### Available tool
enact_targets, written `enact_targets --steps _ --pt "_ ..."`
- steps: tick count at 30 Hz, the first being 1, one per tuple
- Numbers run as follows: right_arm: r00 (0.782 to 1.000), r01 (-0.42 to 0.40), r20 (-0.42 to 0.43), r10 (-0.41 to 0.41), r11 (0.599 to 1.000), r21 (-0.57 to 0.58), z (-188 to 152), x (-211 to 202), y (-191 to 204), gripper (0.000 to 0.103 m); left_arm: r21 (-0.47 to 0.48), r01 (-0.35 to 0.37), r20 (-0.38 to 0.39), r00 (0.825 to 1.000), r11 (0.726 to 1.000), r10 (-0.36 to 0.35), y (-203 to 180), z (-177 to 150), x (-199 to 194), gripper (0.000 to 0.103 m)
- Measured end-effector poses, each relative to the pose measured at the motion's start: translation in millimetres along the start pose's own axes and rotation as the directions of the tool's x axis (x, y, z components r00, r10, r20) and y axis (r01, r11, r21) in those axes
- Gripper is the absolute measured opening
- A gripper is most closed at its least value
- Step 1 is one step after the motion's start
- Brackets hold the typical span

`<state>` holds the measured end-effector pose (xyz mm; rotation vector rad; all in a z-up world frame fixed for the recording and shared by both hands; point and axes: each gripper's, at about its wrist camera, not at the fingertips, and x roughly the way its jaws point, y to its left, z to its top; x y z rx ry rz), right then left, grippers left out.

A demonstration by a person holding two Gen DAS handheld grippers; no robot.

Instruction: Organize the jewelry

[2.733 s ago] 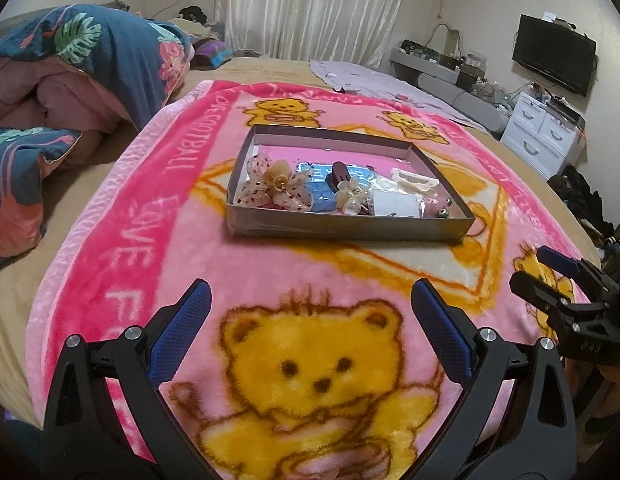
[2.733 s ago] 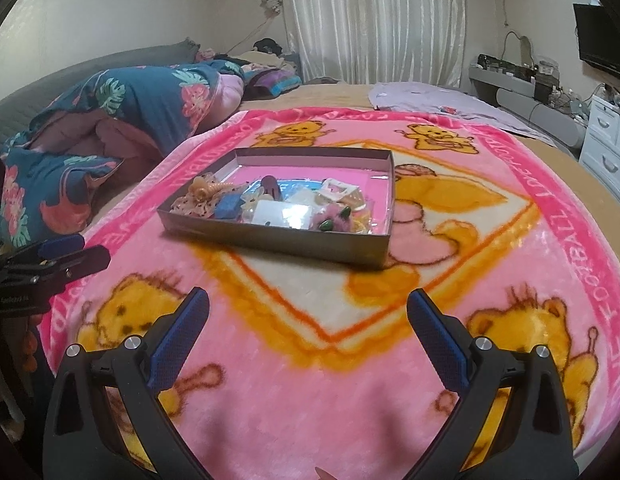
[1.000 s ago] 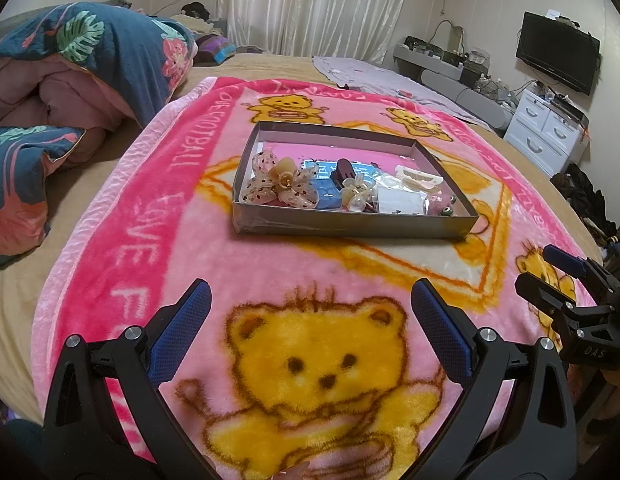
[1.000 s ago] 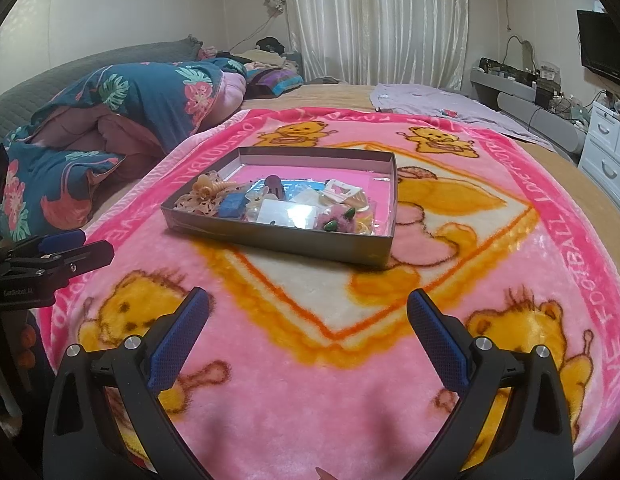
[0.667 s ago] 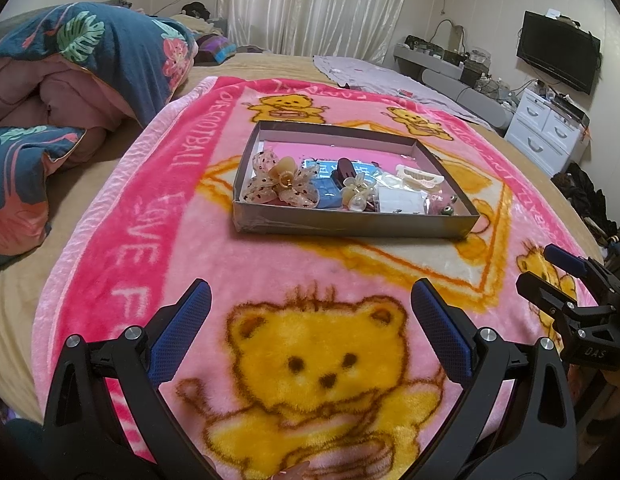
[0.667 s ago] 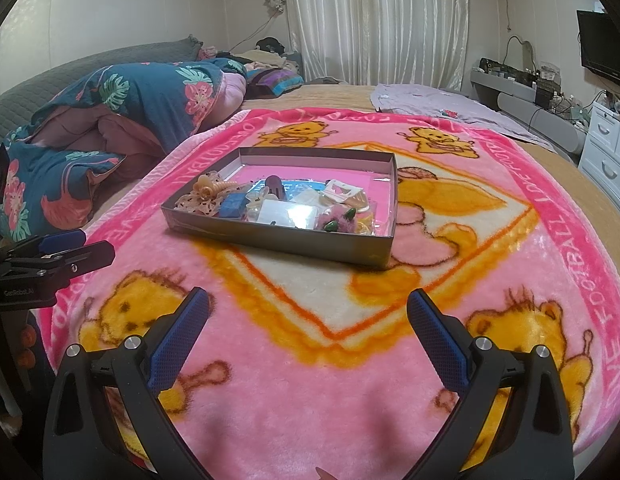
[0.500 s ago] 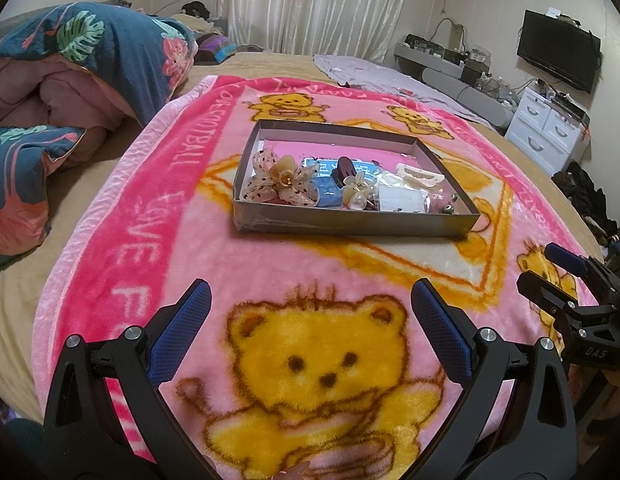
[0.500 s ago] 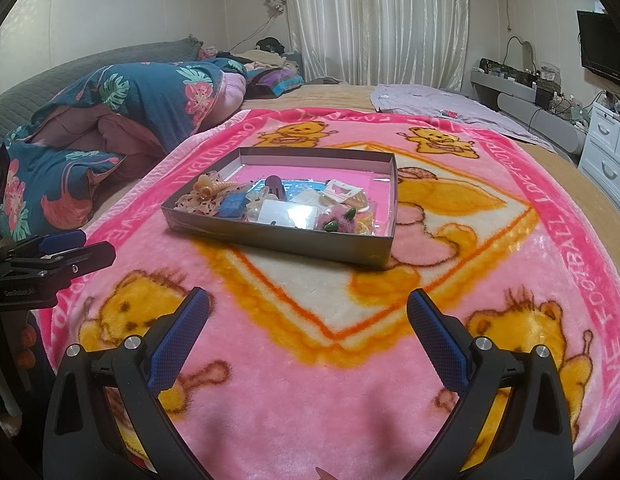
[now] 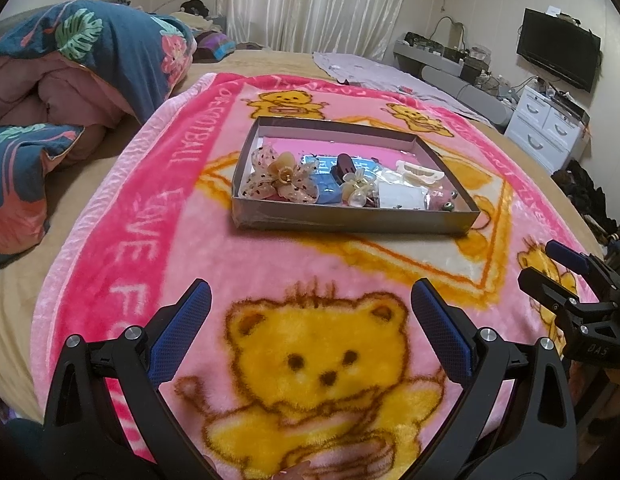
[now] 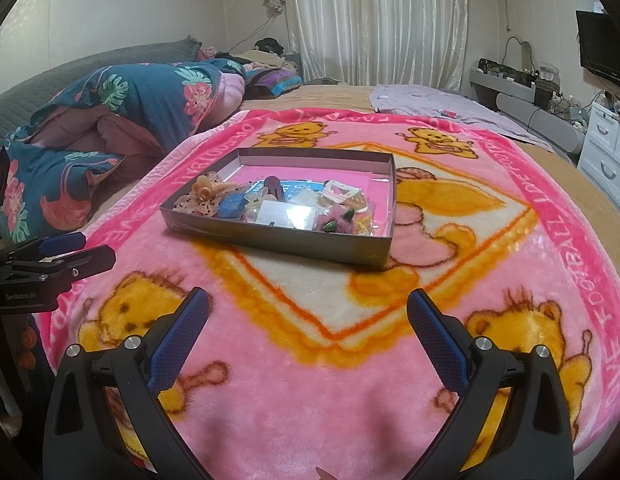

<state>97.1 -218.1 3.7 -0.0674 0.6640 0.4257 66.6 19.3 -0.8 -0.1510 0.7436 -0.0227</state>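
We held both the left gripper (image 9: pixel 310 312) and right gripper (image 10: pixel 308 314) spread wide and empty—the shallow grey cardboard tray (image 9: pixel 350 220) of jumbled hair clips lay ahead on the pink teddy-bear blanket (image 9: pixel 122 208), nearer neither.

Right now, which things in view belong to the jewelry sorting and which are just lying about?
Job:
- grey tray
- spotted bow clip
- blue piece
- clear packet
- left gripper and right gripper, both open, empty

Lying about:
- bear blanket
- floral duvet
- TV
- white drawers
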Motion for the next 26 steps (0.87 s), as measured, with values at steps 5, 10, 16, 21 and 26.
enact_targets --steps 5,10,16,21,26 --pt "1.0 0.002 0.002 -0.002 1.0 0.0 0.4 -1.0 -2.2 0.099 0.003 0.002 0.003 1.0 1.0 -0.002 -1.4 -1.3 1.1 0.094" --pt "1.0 0.006 0.003 -0.006 1.0 -0.001 1.3 -0.4 -3.4 0.099 -0.003 0.015 -0.007 1.0 1.0 -0.015 -5.3 -1.3 3.4 0.094" --pt "1.0 -0.005 0.003 0.005 1.0 0.01 3.7 5.6 -9.5 0.099 0.014 0.017 -0.006 1.0 1.0 -0.017 -10.6 -1.4 5.1 0.094" --pt "1.0 0.031 0.002 -0.032 0.998 0.057 12.0 23.7 -42.9 0.099 -0.104 -0.07 -0.073 0.995 0.992 0.062 32.2 13.9 29.3 0.094" --pt "0.966 0.259 -0.018 -0.258 0.959 0.114 36.9 61.8 -131.1 0.099 -0.239 -0.301 -0.129 0.952 0.923 0.277 125.3 50.3 65.3 0.094"
